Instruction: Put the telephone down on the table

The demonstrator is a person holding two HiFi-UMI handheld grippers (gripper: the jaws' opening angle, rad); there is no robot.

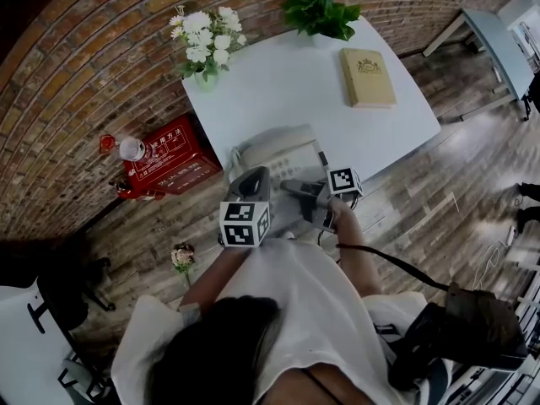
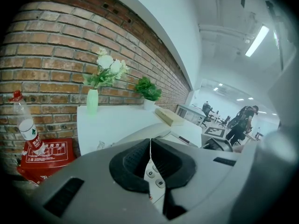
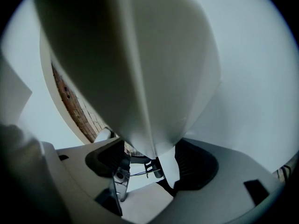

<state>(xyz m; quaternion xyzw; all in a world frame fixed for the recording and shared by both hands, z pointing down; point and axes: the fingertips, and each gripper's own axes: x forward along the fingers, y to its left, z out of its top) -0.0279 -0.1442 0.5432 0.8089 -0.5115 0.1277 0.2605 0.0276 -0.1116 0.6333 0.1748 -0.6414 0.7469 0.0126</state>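
Telephone, blurred from above, sits clamped in the right tool, blocking its view; left tool pressed together.

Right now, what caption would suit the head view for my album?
Left gripper and right gripper grip a telephone at the white table's near edge.

Bright, even light; heavy fisheye distortion.

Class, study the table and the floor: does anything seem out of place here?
Yes: a lone flower lies on the floor near the person's left arm, far from the white bouquet on the table. It looks dropped.
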